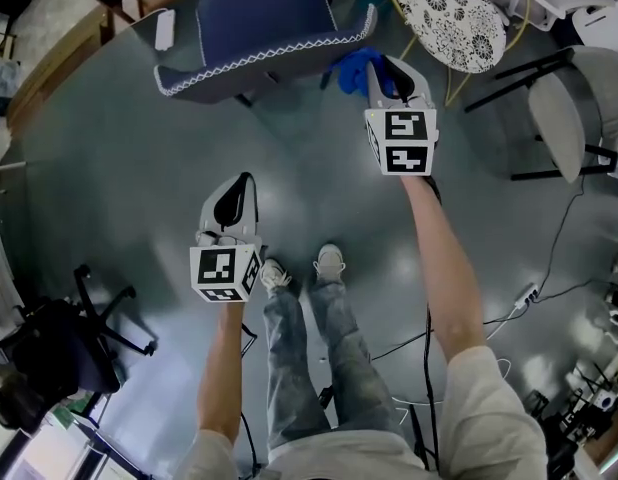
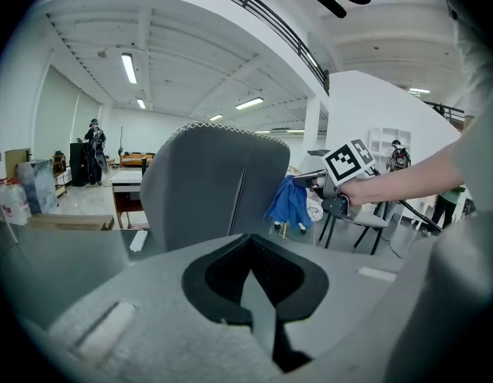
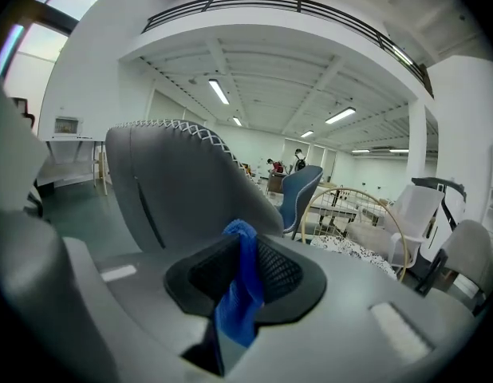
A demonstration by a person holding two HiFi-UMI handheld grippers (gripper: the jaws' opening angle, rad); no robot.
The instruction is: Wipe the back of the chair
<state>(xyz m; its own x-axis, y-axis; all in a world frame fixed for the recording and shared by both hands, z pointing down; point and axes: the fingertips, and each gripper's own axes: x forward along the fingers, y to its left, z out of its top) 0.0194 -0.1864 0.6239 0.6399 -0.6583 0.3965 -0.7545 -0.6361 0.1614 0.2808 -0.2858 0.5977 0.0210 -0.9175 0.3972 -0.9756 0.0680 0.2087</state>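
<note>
Chair back (image 3: 175,182) faces right gripper (image 1: 382,74) clamping blue cloth (image 3: 240,287).

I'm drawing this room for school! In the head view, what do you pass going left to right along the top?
Blue-grey chair → blue cloth → round patterned piece on a gold wire frame → pale grey chair.

We note glossy grey floor (image 1: 119,148), light glare on it. Black office chair (image 1: 59,353) lower left; white chair (image 1: 574,108) right; round patterned seat in gold wire frame (image 1: 451,6) nearby. White power strip (image 1: 526,295) on floor. We see white walls (image 2: 366,102), ceiling strip lights (image 2: 128,68), balcony railing (image 3: 286,3).
</note>
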